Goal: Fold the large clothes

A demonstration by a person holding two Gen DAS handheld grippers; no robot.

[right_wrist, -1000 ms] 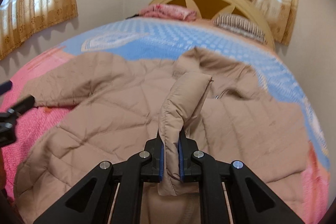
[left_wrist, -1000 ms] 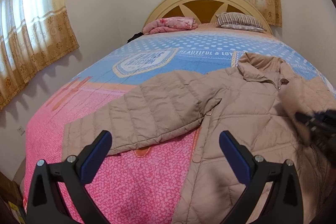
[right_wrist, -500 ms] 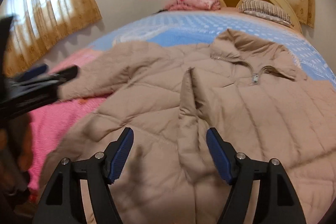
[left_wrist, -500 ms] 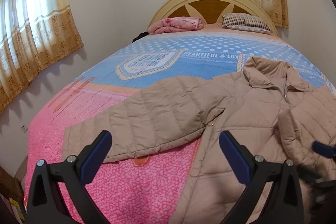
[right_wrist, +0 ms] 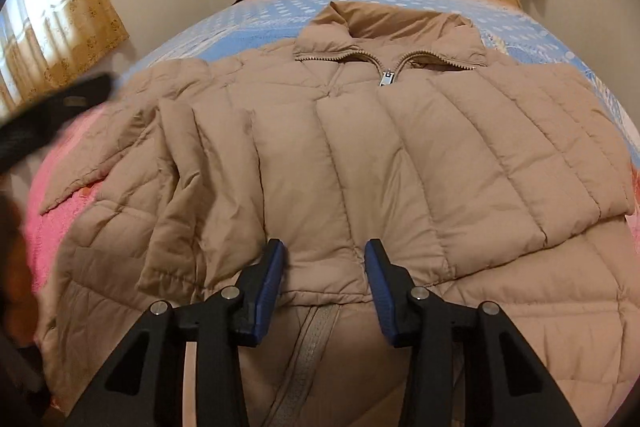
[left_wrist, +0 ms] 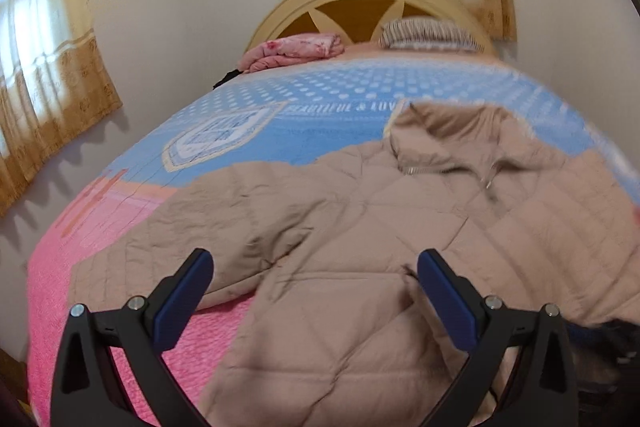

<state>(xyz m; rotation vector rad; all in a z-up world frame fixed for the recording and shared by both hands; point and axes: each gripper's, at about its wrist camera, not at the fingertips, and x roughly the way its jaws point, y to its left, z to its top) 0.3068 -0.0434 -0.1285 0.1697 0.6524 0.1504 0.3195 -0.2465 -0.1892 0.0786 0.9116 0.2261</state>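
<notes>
A beige quilted puffer jacket [right_wrist: 360,155] is lying front-up on a bed with a pink and blue bedspread [left_wrist: 248,131], one sleeve already folded across, while both grippers, left [left_wrist: 316,291] and right [right_wrist: 324,279], are hovering with fingers spread, likely needing the outstretched sleeve [left_wrist: 192,239] next.

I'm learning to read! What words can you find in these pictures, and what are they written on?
"BEAUTIFUL & LOV" on the blue bedspread; the tan jacket covers the rest.
The bedspread's shield badge has writing, too blurred to read.
No other words show.
</notes>
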